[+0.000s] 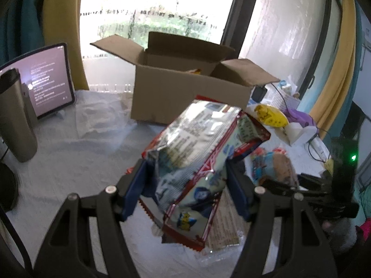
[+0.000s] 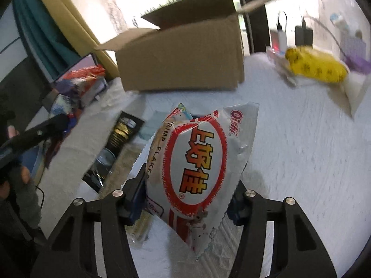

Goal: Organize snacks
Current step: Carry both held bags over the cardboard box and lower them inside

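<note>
1. The left gripper (image 1: 185, 185) has its fingers (image 1: 132, 192) clamped on a silver snack bag (image 1: 197, 153) with red edging; the bag sticks out toward 12 o'clock, lifted over the desk (image 1: 76, 162).
2. The right gripper (image 2: 187, 199) has a white shrimp-flake bag (image 2: 197, 162) standing upright between its fingers (image 2: 136, 199). The left finger touches the bag's side; the right one is hidden behind the bag's edge, so I cannot tell whether the fingers truly pinch it.
3. An open cardboard box (image 1: 185, 88) sits on the desk at 12 o'clock from both grippers, flaps up; something yellow-orange shows just inside its rim.
4. A yellow packet (image 2: 315, 64) lies at 2 o'clock in the right view, beside a pile of small clutter.
5. More snack packs (image 2: 129, 150) lie flat on the desk under and left of the shrimp-flake bag.
6. A tablet (image 1: 46, 78) stands at 10 o'clock in the left view, with a metal tumbler (image 1: 16, 115) in front of it.
</note>
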The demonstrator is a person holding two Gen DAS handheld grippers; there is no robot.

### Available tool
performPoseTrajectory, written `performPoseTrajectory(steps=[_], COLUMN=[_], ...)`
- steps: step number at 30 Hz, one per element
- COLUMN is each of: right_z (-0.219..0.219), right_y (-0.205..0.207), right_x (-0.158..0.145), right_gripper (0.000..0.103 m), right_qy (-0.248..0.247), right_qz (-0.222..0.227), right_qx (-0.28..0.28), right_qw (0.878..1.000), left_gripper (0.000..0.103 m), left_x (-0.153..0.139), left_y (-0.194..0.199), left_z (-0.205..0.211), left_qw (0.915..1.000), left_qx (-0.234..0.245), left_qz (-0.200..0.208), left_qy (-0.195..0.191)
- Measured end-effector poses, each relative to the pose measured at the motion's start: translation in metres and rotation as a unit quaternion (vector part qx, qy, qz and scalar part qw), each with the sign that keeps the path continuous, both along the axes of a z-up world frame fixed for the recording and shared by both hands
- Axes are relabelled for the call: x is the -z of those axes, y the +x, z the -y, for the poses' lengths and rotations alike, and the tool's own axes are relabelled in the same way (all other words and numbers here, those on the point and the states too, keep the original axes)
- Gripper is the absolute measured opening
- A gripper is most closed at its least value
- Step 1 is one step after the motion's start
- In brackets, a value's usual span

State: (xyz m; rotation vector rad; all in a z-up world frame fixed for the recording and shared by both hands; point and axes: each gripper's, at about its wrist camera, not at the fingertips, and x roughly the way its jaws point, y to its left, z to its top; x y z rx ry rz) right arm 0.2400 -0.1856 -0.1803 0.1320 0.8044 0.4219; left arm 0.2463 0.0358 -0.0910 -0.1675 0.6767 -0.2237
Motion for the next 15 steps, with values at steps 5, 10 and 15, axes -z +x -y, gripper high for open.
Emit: performPoseTrajectory(steps=[5,10,15], right_z=[-0.001,0.001,0.000], right_y=[0.007,0.024,0.045], right_x=[-0.028,-0.053,-0.074], right_gripper=[0.059,0.059,0.059], right_qy=[0.003,0.003,0.003], right_qz=[0.029,0.054,0.072], right_qx=[-0.009,-0.012,-0.022], right_qw=[1.000,0.998,0.997], left_gripper=[0.068,0.068,0.068], left_x=[-0.011,-0.024,-0.038], left_y=[0.011,0.025,0.045], left_z=[0.002,0.003,0.002], left_qw=[0.9999,0.9997,0.9992], left_qx=[0.001,0.000,-0.003], left_qz=[0.012,0.022,0.035], left_qy=[0.007,0.014,0.020])
